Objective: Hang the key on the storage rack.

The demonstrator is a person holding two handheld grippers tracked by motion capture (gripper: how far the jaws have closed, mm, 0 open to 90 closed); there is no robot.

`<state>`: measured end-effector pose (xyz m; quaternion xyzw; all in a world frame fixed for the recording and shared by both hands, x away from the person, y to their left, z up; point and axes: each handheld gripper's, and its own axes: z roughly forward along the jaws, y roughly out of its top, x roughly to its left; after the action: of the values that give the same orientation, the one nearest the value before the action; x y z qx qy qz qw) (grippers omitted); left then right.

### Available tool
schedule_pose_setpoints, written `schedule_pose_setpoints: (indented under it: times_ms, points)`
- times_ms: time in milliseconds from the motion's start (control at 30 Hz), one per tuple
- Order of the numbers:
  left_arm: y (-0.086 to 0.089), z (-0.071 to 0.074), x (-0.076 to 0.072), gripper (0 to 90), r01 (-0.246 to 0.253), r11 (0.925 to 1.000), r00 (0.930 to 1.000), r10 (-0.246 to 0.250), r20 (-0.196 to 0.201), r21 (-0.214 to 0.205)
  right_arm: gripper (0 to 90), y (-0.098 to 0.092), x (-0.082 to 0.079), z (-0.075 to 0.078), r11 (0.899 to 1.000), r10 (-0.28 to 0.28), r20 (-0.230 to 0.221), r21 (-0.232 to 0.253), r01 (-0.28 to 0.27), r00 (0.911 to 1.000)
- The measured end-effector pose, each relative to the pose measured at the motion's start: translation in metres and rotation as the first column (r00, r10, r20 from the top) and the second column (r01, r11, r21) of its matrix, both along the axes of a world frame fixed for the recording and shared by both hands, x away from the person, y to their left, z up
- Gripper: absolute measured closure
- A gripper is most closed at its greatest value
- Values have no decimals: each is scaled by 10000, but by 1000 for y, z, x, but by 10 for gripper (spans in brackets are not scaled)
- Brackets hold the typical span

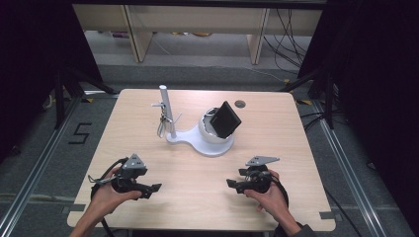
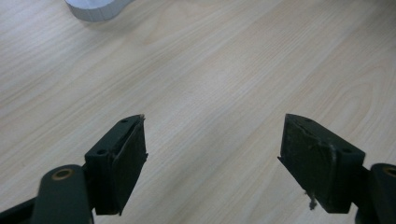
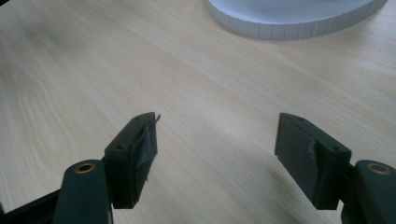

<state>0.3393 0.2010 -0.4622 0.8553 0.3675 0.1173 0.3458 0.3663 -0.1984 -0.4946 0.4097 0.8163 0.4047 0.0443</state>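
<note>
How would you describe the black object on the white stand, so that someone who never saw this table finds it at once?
Look past the middle of the wooden table for the white stand with a tall post on its left. On its right is a white bowl. The black flat box leans tilted in that bowl; it is the only dark thing on the stand.

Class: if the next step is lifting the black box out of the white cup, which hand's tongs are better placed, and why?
Probably the right tongs. The black box leans in the white cup right of the table's middle, nearer them. The left tongs sit farther off. Both are open and empty.
</note>
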Motion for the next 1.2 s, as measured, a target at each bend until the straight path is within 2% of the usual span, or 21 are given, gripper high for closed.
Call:
schedule_pose_setpoints:
  times_ms: [33, 267, 333, 433, 567, 633, 733, 767, 900, 967, 1000, 1067, 1100, 1133, 1200]
  points:
    - [-1, -2, -2, 216, -8, 10000, 10000, 8, 2, -84, 306, -1, 2, 0, 9999, 146, 240, -79, -144, 9996]
    - [-3, -16, -16, 215, -338, 9980, 9988, 356, 336, -528, 290, -1, 1, 0, 9999, 135, 209, -52, -134, 9997]
    - [-2, -20, -20, 214, -214, 9980, 9991, 234, 340, -589, 290, -1, 1, 0, 9999, 105, 252, -100, -103, 9996]
    - [-1, -24, -23, 214, -410, 9971, 9975, 446, 557, -640, 290, 0, 1, 0, 9999, 166, 249, -49, -165, 9996]
    - [2, -29, -29, 214, -875, 9901, 9936, 946, 618, -1102, 290, 0, 1, 0, 9997, 243, 197, 58, -244, 9995]
    - [5, -30, -33, 214, -823, 9887, 9939, 907, 625, -1254, 290, 1, 1, 0, 9996, 266, 199, 72, -267, 9994]
    - [6, -30, -37, 213, -933, 9871, 9919, 1035, 738, -1299, 289, 1, 0, 1, 9999, 75, 212, -111, -73, 9997]
    - [7, -30, -38, 211, -817, 9888, 9942, 897, 600, -1248, 289, 1, 0, 0, 9999, 123, 310, -92, -120, 9994]
    - [6, -34, -40, 210, -648, 9930, 9962, 701, 513, -983, 289, 2, 1, 0, 9996, 299, 191, 14, -300, 9994]
    - [5, -36, -40, 210, -778, 9915, 9951, 837, 534, -1044, 289, 2, 0, 0, 9994, 339, 225, 37, -340, 9992]
    - [6, -36, -40, 210, -661, 9932, 9963, 710, 482, -956, 289, 2, 0, 0, 9994, 347, 236, 33, -348, 9991]
    - [6, -37, -40, 210, -752, 9938, 9959, 790, 436, -820, 289, 2, -1, 1, 9997, 232, 245, -105, -230, 9994]
    - [5, -39, -40, 210, -759, 9920, 9958, 805, 427, -1007, 289, 2, -1, 1, 9996, 256, 264, -85, -253, 9993]
    - [6, -38, -40, 210, -642, 9946, 9972, 672, 340, -809, 289, 2, -1, 1, 9996, 254, 259, -95, -251, 9993]
    - [6, -39, -40, 209, -665, 9945, 9969, 696, 360, -811, 289, 2, -1, 1, 9997, 236, 242, -105, -233, 9994]
